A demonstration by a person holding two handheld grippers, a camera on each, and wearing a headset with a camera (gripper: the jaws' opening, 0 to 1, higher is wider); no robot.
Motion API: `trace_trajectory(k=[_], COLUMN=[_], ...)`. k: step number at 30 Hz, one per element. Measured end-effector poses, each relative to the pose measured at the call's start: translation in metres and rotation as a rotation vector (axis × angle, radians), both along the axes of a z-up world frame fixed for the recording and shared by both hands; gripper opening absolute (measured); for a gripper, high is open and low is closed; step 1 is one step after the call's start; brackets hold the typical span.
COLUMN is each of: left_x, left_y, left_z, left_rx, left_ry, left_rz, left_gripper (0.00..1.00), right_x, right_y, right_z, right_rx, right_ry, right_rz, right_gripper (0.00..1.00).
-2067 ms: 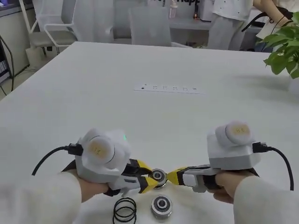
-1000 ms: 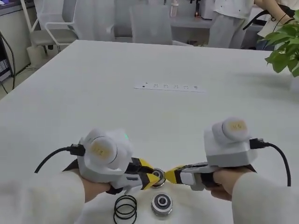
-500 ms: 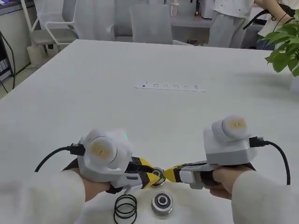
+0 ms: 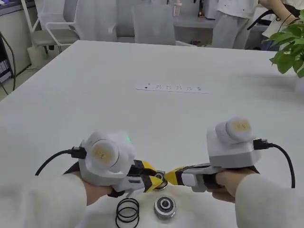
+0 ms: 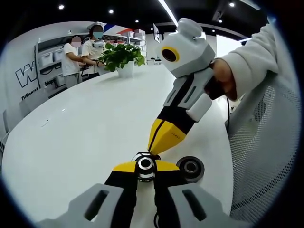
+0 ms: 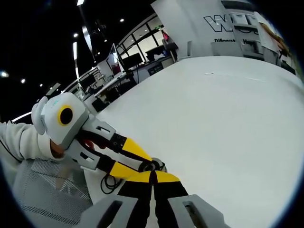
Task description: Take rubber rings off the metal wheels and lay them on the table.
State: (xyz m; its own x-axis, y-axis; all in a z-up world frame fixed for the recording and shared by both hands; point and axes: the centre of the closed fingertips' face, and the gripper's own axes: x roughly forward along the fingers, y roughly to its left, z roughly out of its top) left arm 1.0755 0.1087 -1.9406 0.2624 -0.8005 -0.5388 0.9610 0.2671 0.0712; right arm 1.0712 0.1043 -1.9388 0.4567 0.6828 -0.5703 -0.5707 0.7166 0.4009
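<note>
My left gripper (image 4: 153, 181) (image 5: 144, 169) is shut on a small metal wheel (image 4: 159, 177) (image 5: 145, 163), held just above the table. My right gripper (image 4: 167, 178) (image 6: 153, 175) comes in from the right with its yellow jaws shut, tips touching the wheel's rim (image 6: 155, 166). Whether a rubber ring is pinched there is too small to tell. A second metal wheel (image 4: 164, 207) (image 5: 191, 167) lies flat on the table near me. Loose black rubber rings (image 4: 127, 212) (image 6: 110, 183) lie in a small pile to its left.
The white table (image 4: 142, 114) stretches far ahead, with a row of flush sockets (image 4: 172, 88) at its middle. A potted plant (image 4: 289, 47) stands at the right edge. Chairs (image 4: 152, 26) and standing people (image 4: 232, 19) are beyond the far edge.
My right gripper has edged left until its tips meet the held wheel. The left gripper and the things on the table have stayed put.
</note>
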Motion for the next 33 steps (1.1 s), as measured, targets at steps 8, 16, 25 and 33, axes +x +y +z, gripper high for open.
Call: trace_trajectory(k=[8,16,25,33], left_x=[0.000,0.001,0.001,0.004], left_y=[-0.001,-0.001,0.000,-0.001], left_z=[0.000,0.000,0.000,0.013], left_rx=[-0.010,-0.028,-0.024,-0.054], left_ry=[0.009,0.014,0.034,0.054], left_rz=[0.010,0.023,0.023,0.030], left_gripper=[0.08,0.08,0.08,0.09], right_x=[0.002,0.005,0.003,0.004], right_y=[0.015,0.002,0.001,-0.001], right_z=[0.018,0.009,0.006,0.006], right_rx=[0.099,0.096,0.071,0.070], right_ry=[-0.018,0.019,0.020,0.024], right_rz=[0.009,-0.054,-0.049,-0.059], right_gripper=[0.00,0.00,0.00,0.00])
